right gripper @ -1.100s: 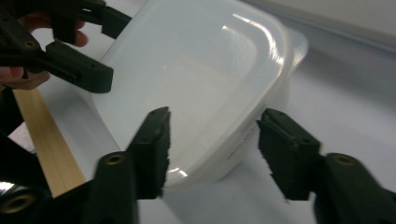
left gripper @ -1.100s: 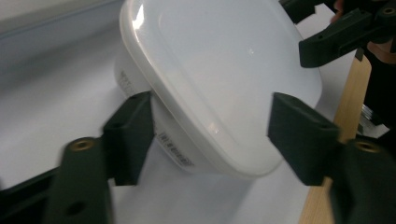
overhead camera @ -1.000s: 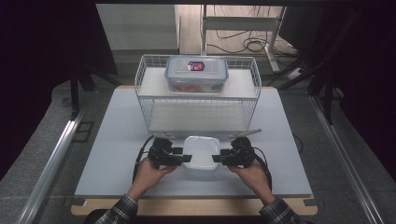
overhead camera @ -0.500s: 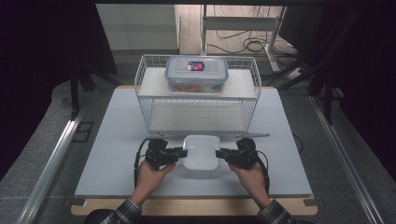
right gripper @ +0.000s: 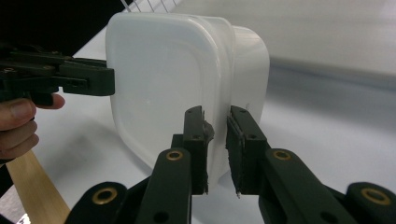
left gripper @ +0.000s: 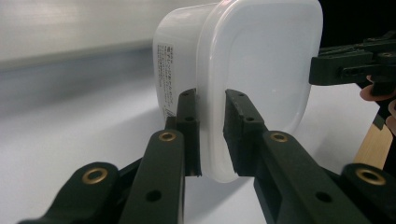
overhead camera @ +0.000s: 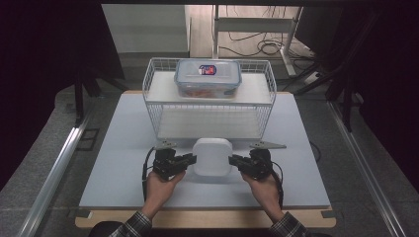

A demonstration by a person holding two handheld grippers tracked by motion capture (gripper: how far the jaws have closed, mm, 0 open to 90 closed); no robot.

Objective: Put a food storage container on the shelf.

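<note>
A white lidded plastic container (overhead camera: 212,157) sits on the pale table just in front of the wire basket. My left gripper (overhead camera: 190,160) holds its left side and my right gripper (overhead camera: 234,161) its right side. In the left gripper view the black jaws (left gripper: 212,135) pinch the container's (left gripper: 261,70) lid rim. In the right gripper view the jaws (right gripper: 217,140) clamp the opposite rim of the container (right gripper: 163,79). Both pairs of jaws have just been closing, with the rim between them. Each gripper view also shows the other gripper at the far edge.
A white wire basket (overhead camera: 163,123) stands at the back middle of the table (overhead camera: 113,148), with a clear lidded food box (overhead camera: 207,78) on top of it. A wooden strip (overhead camera: 197,219) runs along the table's front edge. Dark floor and cables lie beyond.
Both pairs of jaws have closed in on the white container's rim. The hands and the container have hardly shifted.
</note>
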